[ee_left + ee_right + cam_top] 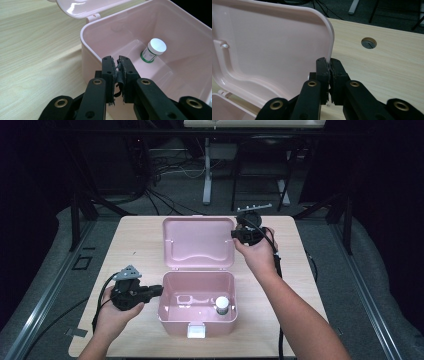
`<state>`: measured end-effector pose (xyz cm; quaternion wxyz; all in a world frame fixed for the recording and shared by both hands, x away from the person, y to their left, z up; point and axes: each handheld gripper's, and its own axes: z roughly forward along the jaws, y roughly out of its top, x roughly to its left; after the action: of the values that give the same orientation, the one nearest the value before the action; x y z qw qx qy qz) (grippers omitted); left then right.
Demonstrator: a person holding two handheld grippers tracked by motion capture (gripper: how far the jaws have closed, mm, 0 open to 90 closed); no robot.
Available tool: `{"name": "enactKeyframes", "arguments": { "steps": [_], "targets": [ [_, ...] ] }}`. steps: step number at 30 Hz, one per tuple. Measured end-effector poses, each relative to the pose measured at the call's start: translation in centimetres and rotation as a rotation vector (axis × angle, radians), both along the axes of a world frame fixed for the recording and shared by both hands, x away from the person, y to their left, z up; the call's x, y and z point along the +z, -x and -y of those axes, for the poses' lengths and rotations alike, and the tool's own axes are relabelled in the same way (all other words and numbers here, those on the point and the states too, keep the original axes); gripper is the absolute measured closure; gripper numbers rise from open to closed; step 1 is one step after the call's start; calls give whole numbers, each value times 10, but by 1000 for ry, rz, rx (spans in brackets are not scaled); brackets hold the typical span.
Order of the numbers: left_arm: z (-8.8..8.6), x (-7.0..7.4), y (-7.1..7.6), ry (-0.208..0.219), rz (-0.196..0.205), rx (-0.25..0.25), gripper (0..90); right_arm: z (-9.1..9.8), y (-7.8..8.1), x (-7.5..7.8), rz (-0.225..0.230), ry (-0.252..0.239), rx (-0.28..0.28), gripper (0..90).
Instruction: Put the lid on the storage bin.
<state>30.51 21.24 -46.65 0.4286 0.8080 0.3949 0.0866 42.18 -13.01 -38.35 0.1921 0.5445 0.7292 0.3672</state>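
Lid point(199, 241) of pink box point(198, 320) stands open, right gripper point(329, 62) pinching its side edge. Left gripper point(117, 61), jaws pressed together on nothing, braces box wall. Bottle point(153, 50) stands inside. Swing lid down slowly; keep base steady.

box: pink plastic box point(172, 312), open, near the tabletop's front edge
lid: pink lid point(198, 241) hinged back, standing nearly upright
bottle: white-capped small bottle point(222, 305) upright inside, right side
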Motion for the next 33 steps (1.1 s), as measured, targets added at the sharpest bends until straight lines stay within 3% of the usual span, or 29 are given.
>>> {"name": "enactKeyframes", "arguments": {
  "steps": [18, 33],
  "targets": [
    [0, 0, 0, 1, 0, 0, 838, 4, 18, 6, 53, 1, 42, 870],
    [0, 0, 0, 1, -1, 0, 838, 6, 29, 9, 63, -5, 62, 870]
  ]
}}
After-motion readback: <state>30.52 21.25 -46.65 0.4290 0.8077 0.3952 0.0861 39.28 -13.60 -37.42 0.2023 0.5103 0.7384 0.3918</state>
